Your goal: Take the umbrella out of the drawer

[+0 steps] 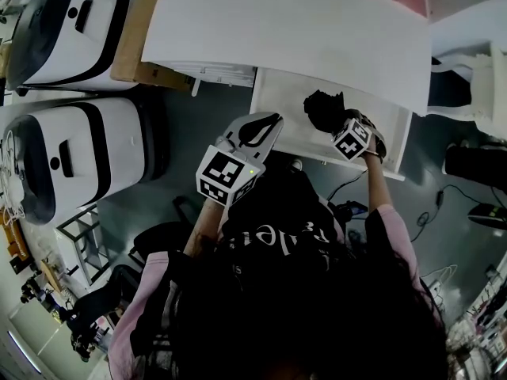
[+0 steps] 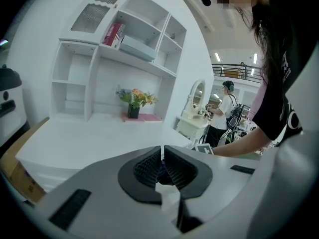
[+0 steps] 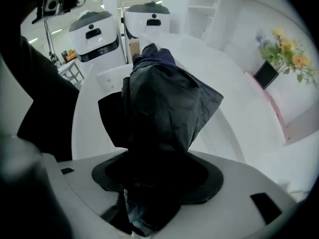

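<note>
"Where is the umbrella?"

"In my right gripper [image 3: 157, 176]. Its jaws are clamped on the umbrella [image 3: 159, 108], which stands straight out from them and covers their inner faces. In the head view it sits over the white inside of the open drawer [image 1: 281, 105], by the edge of the white desk top [image 1: 301, 22]. Whether it touches the drawer bottom, I cannot tell."

"What is it like?"

"Thin black fabric, matte, folded and loosely crumpled, creased, with one flap jutting sideways."

"And your left?"

"My left gripper [image 2: 162, 156] is closed, ribbed dark pads [image 2: 145, 167] meeting at the tips, near the drawer's left edge."
</note>
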Available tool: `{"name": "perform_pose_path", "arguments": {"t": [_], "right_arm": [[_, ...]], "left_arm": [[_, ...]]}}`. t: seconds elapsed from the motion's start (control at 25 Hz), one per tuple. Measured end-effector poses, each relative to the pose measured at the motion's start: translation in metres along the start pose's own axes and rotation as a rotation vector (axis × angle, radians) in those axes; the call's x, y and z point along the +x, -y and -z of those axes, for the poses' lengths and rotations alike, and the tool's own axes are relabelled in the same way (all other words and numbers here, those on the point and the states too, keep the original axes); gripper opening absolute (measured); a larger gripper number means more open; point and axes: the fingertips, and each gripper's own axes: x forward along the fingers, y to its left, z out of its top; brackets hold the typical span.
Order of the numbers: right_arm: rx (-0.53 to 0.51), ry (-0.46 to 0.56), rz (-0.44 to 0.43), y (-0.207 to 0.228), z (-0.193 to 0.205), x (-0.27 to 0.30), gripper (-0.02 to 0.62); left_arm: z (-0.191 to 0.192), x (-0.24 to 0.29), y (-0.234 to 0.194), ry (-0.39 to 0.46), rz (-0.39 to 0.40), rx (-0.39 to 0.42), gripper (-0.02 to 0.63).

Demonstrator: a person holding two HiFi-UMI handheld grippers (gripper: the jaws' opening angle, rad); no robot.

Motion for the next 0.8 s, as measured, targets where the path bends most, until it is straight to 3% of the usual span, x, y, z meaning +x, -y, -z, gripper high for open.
{"name": "perform_pose_path", "arguments": {"t": [0.52, 0.8], "right_arm": [[0.288, 0.326, 0.026, -0.027, -0.052, -0.120, 0.282], [0.566, 0.501, 0.048, -0.038, -0.053, -0.181, 0.281]], "left_arm": [[-0.005, -0.025, 0.012, 0.062, -0.028, 0.003, 0.029], [-0.003, -0.045, 0.030, 0.095, -0.042, -0.007, 0.029]]}}
